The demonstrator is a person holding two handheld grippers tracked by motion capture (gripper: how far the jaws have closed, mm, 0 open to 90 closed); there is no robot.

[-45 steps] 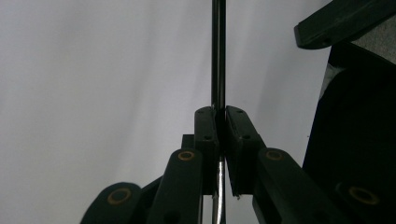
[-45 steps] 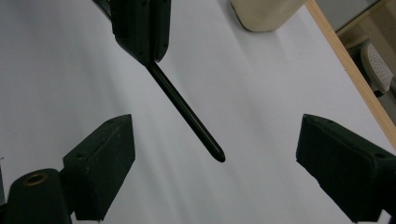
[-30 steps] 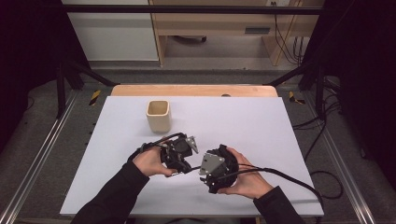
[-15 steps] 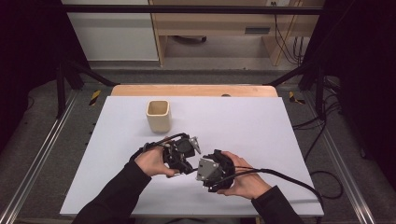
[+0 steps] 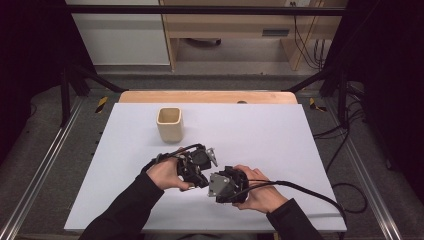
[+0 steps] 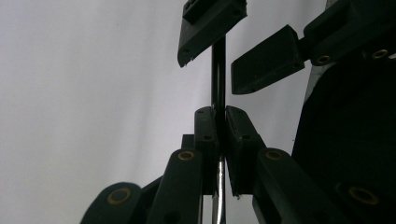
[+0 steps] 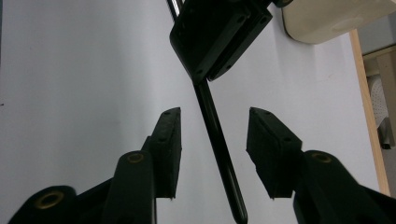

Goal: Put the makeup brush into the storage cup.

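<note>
2 grippers meet over the near middle of the white table (image 5: 280, 135), and we read this as a hand-over of a thin black pen-like rod with a silvery end (image 6: 218, 79). Our left gripper (image 6: 218, 140) is clamped on the rod, its pads pressed flat against the shaft. Our right gripper (image 7: 214, 149) has just been closing; its jaws stand apart with the rod between them, and the pads (image 7: 170, 149) do not touch it yet. In the high view both grippers sit just beside each other, the left gripper at (image 5: 197, 165) and the right gripper at (image 5: 225, 185).

Next, we judge, the right jaws must finish closing squarely on the shaft before the left lets go, or the rod may slip.

Further out, 1 cream rounded-square cup (image 5: 169, 123) stands upright toward the far edge, left of centre.
</note>
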